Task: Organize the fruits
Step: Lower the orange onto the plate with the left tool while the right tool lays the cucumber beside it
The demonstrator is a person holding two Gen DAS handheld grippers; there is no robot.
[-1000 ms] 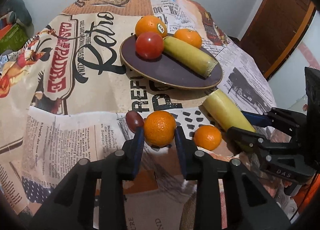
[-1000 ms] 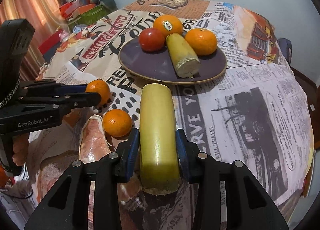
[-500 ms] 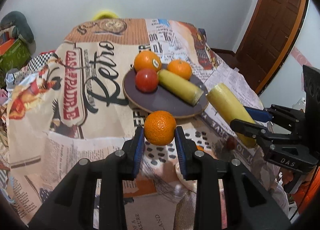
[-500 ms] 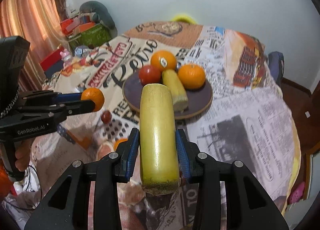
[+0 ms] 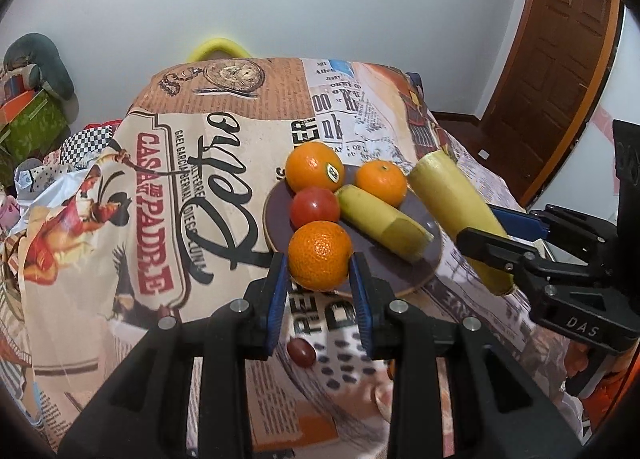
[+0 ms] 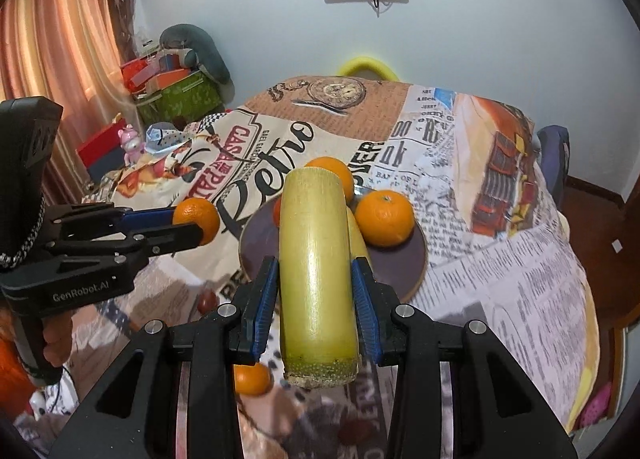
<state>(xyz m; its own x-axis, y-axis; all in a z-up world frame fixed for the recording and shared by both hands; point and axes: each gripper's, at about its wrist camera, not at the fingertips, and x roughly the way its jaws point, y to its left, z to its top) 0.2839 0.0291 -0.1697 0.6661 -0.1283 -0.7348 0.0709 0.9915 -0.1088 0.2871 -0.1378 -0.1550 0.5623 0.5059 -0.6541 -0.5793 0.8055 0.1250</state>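
Observation:
My left gripper (image 5: pixel 320 283) is shut on an orange (image 5: pixel 320 255) and holds it in the air in front of a dark plate (image 5: pixel 434 255). The plate holds a stickered orange (image 5: pixel 314 166), a second orange (image 5: pixel 381 182), a red tomato (image 5: pixel 314 206) and a yellow-green stalk piece (image 5: pixel 382 222). My right gripper (image 6: pixel 316 283) is shut on another yellow-green stalk piece (image 6: pixel 316 259), held above the table near the plate (image 6: pixel 416 259). The right gripper also shows in the left wrist view (image 5: pixel 504 235), to the right of the plate.
A small dark red fruit (image 5: pixel 301 352) and a loose orange (image 6: pixel 251 379) lie on the printed tablecloth (image 5: pixel 160 187) near the front. Boxes and cushions (image 6: pixel 176 87) stand left of the table. A wooden door (image 5: pixel 560 59) is at the right.
Both grippers have risen and moved forward toward the plate, carrying the orange and the stalk piece. The loose fruits on the cloth now lie below and behind the fingers.

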